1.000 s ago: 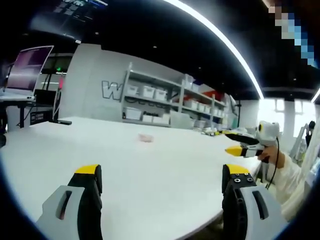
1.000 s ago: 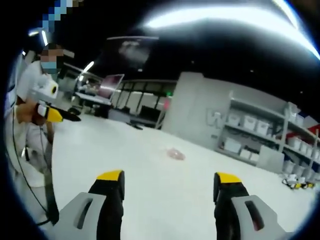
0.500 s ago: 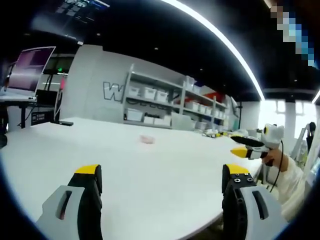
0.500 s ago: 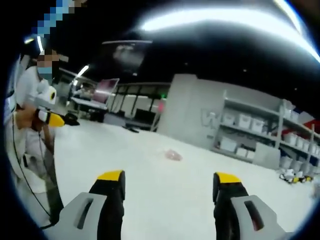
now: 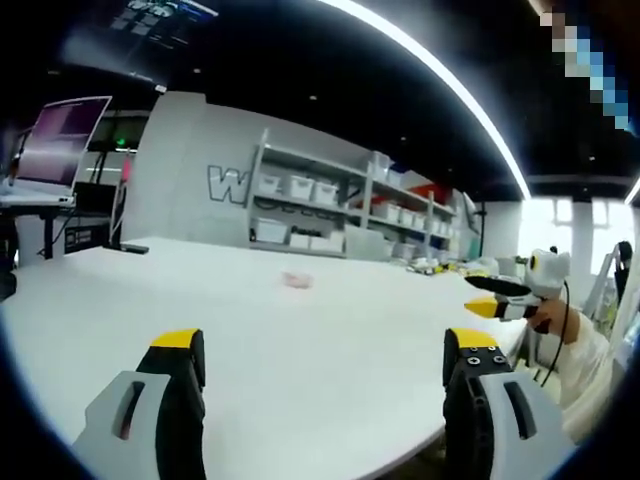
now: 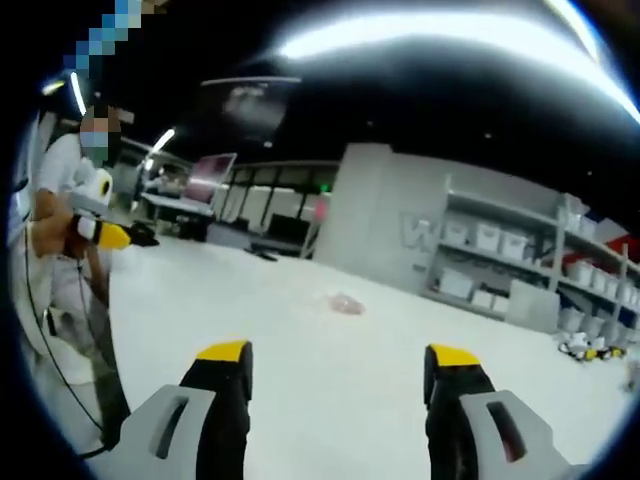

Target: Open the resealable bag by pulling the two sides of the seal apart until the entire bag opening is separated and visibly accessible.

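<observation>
a: where is the resealable bag [image 5: 295, 280]?
b: lying flat on the white table [image 5: 300, 350], far out from both grippers, small and pinkish; in the right gripper view it sits at the middle of the table too [image 6: 346, 303]; too small to tell whether its seal is apart.

a: and the left gripper [image 5: 325, 350]?
b: its two yellow-tipped fingers [image 5: 177, 345] rise from the bottom of the left gripper view, spread wide, nothing between them; it hangs over the near part of the table, well apart from the bag.

a: the right gripper [image 6: 338, 358]?
b: same posture; fingers [image 6: 452, 360] set wide with bare table between them, nothing held; from the left gripper view it shows at the right edge [image 5: 500, 297], gripped by a person's hand [image 5: 548, 318], its yellow tips close together from that angle.

a: anything behind?
b: shelving [image 5: 330, 205] with white bins along a grey wall with large letters; a monitor [image 5: 58, 135] on a desk at the left; a long ceiling light [image 5: 440, 80]; a person in a white sleeve [image 6: 60, 230] stands at the table's edge in the right gripper view.
</observation>
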The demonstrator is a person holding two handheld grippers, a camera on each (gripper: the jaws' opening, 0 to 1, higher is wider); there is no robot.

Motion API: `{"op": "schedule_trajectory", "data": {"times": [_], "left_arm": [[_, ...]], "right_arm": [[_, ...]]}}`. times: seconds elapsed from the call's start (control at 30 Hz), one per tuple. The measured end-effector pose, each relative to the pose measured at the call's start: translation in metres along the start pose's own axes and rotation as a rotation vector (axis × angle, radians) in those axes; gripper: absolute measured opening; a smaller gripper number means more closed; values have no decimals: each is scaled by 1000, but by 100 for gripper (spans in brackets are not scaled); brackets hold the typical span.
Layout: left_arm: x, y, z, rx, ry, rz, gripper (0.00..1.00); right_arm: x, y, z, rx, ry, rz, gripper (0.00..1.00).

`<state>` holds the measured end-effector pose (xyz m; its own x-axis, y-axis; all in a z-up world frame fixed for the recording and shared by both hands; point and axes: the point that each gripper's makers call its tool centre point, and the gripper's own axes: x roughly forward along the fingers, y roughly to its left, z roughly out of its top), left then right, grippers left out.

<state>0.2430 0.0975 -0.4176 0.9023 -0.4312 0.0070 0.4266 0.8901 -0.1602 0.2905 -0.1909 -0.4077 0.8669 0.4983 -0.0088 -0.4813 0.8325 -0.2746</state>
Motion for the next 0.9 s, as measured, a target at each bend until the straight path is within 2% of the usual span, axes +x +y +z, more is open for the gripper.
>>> {"op": "schedule_trajectory", "data": {"times": [0.33,0.57,0.9], "left_arm": [[-1,1,0,6,-8,2,97],[-2,6,-5,-1,4,14,97],[-1,5,-3,1,-2,13,97]], "right_arm": [[-1,-2,-5,11,9,-13,68],[1,0,-2,2,2,-4,68],[-2,-1,-2,1,-1,-3,66]]}}
